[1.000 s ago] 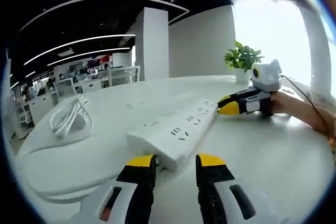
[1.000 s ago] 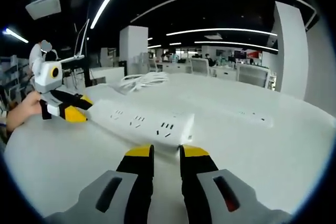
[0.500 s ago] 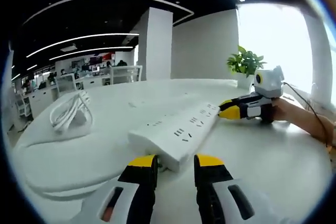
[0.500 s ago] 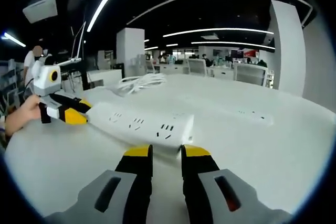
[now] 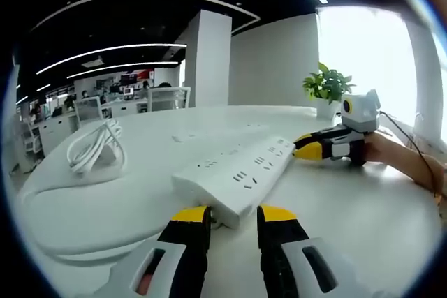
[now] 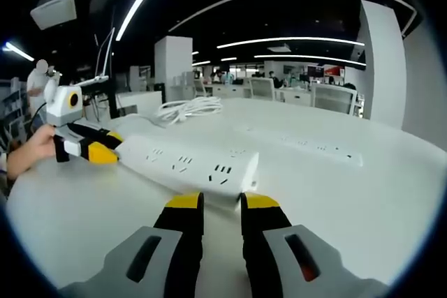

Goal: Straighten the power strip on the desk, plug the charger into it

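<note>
Tongs sit at opposite ends of the power strip point(image 5: 234, 176), left tongs point(image 5: 225, 218) and right tongs point(image 6: 221, 204) both slightly apart, gripping nothing. Nudge both ends evenly, keeping the strip flat on the desk point(image 5: 349, 207).

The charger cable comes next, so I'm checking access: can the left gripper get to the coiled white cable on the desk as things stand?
Probably yes. The coiled cable lies in the open beyond the power strip, with bare desk between it and the left gripper.
</note>
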`<state>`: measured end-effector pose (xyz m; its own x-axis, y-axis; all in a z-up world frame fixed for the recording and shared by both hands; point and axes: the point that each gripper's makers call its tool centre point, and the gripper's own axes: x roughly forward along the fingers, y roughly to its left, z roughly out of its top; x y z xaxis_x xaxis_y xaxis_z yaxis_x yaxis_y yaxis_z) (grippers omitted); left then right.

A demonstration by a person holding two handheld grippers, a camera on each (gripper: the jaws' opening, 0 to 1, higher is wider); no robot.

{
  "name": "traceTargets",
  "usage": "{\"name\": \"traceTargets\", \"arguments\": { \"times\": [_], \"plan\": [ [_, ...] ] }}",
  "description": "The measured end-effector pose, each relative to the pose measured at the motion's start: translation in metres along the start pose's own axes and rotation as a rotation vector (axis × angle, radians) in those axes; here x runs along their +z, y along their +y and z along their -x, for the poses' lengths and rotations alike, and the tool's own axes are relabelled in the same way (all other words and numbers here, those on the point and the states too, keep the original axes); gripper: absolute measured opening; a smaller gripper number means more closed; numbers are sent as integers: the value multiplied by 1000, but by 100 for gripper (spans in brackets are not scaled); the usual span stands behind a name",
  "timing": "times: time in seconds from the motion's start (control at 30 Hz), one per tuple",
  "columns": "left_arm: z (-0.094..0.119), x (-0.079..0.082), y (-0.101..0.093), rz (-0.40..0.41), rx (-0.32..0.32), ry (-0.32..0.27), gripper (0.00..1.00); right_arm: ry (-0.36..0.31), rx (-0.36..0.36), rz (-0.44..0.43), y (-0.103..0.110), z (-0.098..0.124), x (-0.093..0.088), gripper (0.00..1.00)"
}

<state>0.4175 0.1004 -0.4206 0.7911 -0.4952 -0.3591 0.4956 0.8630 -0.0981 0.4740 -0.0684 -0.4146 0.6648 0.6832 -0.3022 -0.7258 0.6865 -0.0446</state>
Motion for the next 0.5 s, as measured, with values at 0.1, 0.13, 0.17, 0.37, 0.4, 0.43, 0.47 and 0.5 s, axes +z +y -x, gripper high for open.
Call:
{"name": "traceTargets", "arguments": {
  "times": [0.1, 0.13, 0.17, 0.37, 0.4, 0.43, 0.47, 0.5],
  "plan": [
    [0, 0, 0, -7, 6, 0, 27, -2, -5, -3, 0, 0, 0, 20],
    [0, -1, 0, -15, 10, 1, 27, -1, -5, -2, -1, 0, 0, 20],
    [0, -1, 0, -20, 13, 2, 26, 0, -5, -2, -1, 0, 0, 20],
    [2, -1, 2, -17, 28, 7, 24, -1, -3, -8, 0, 2, 0, 20],
    [2, -1, 2, -15, 26, 6, 24, -1, -2, -8, 2, 2, -1, 20],
    [2, -1, 3, -14, 25, 6, 24, 0, -2, -6, 2, 3, -1, 20],
    [3, -1, 3, -14, 25, 7, 24, 1, -1, -5, 2, 3, -1, 20],
    [2, -1, 3, -15, 25, 7, 24, 2, -1, -4, 2, 3, -1, 20]
  ]
}}
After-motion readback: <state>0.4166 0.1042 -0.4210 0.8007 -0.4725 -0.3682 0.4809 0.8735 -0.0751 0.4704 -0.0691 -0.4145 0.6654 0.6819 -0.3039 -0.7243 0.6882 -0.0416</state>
